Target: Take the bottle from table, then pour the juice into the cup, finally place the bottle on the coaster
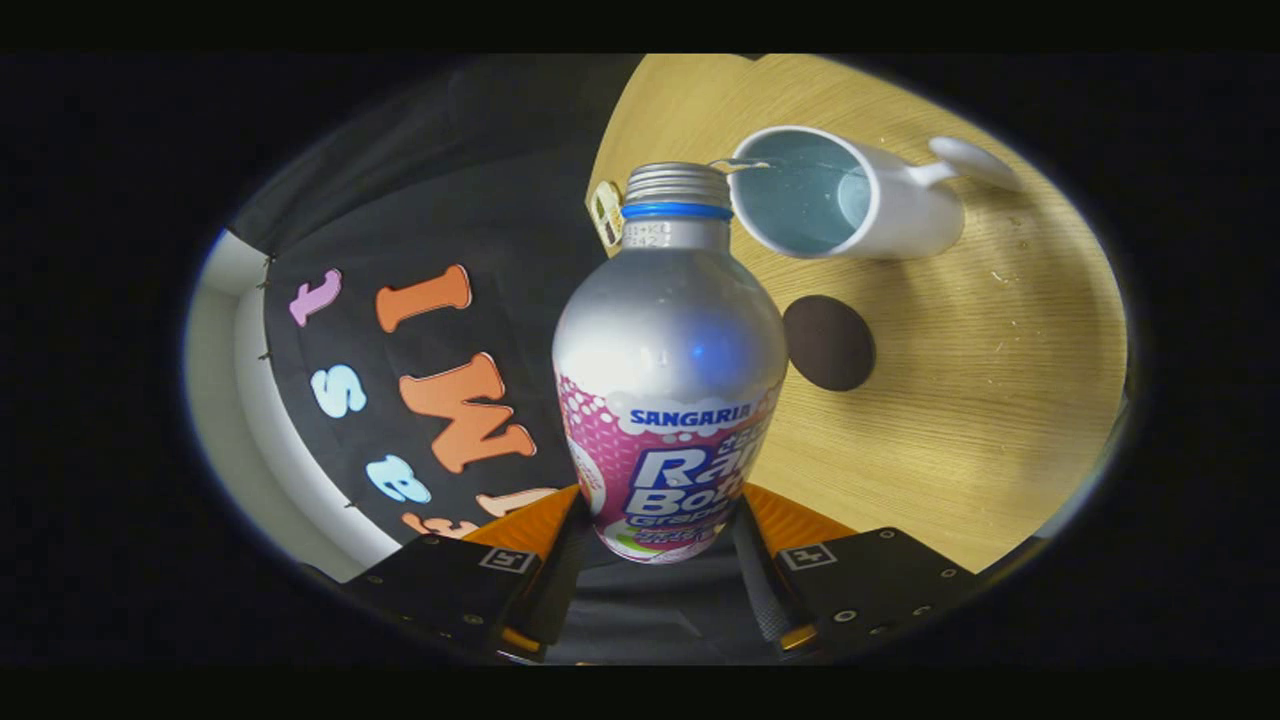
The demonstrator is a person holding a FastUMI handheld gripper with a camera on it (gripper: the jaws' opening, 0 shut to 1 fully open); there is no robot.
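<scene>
My gripper (660, 545) is shut on the silver bottle (668, 360) with a pink label, both fingers pressing its lower body. The bottle is tipped, its open threaded neck (676, 190) reaching the rim of the white cup (850, 195). A thin clear stream (740, 165) runs from the mouth into the cup, which holds some liquid. The cup's handle points away from the bottle. A dark round coaster (828, 342) lies on the wooden table (980, 400) just beside the bottle's shoulder, between the cup and my fingers.
The wooden table's edge (600, 170) runs behind the bottle, with the black booth wall (430, 300) beyond it. A small tag (606, 212) sticks at the table edge near the bottle neck. A few droplets or crumbs dot the wood by the cup.
</scene>
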